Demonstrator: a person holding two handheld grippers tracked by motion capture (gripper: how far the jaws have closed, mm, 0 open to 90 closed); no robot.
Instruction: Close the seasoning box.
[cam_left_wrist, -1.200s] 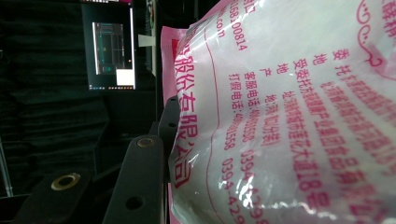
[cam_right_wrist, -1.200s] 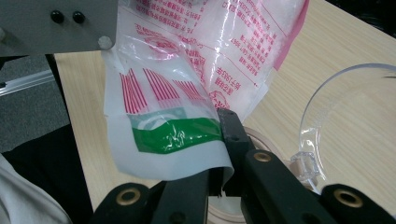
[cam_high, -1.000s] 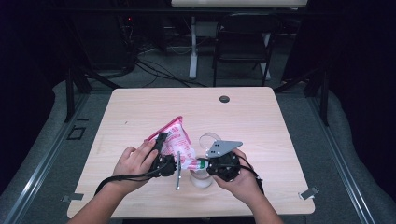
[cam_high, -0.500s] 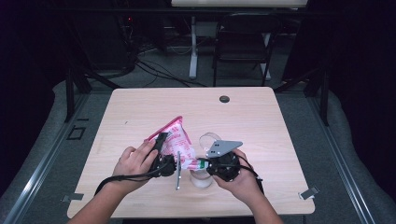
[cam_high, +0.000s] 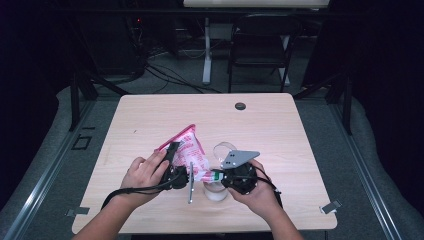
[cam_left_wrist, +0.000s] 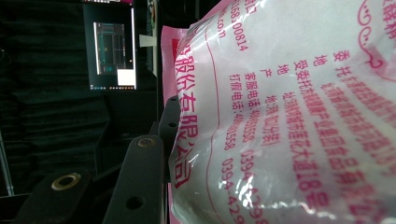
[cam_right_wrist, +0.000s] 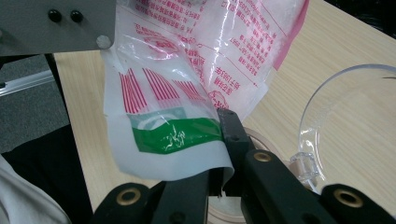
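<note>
Nothing has shifted since the earlier frames. From the high view, a pink-and-white printed bag (cam_high: 187, 152) is held over the light wooden table (cam_high: 280, 125) in a dark room, left gripper (cam_high: 176, 172) and right gripper (cam_high: 220, 176) both gripping it beside a clear glass container (cam_high: 223, 150). Left gripper view: jaws partly closed around the bag's (cam_left_wrist: 289, 116) bulk, pink Chinese print and "0394". Right gripper view: jaws pinched shut on the bag's (cam_right_wrist: 187, 107) green-labelled corner.

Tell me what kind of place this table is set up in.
Probably a recording studio or lab, not a home: a lone wooden table ringed by dark curtains, cables on the floor behind it, a folding chair, and a lit monitor in the dark.
</note>
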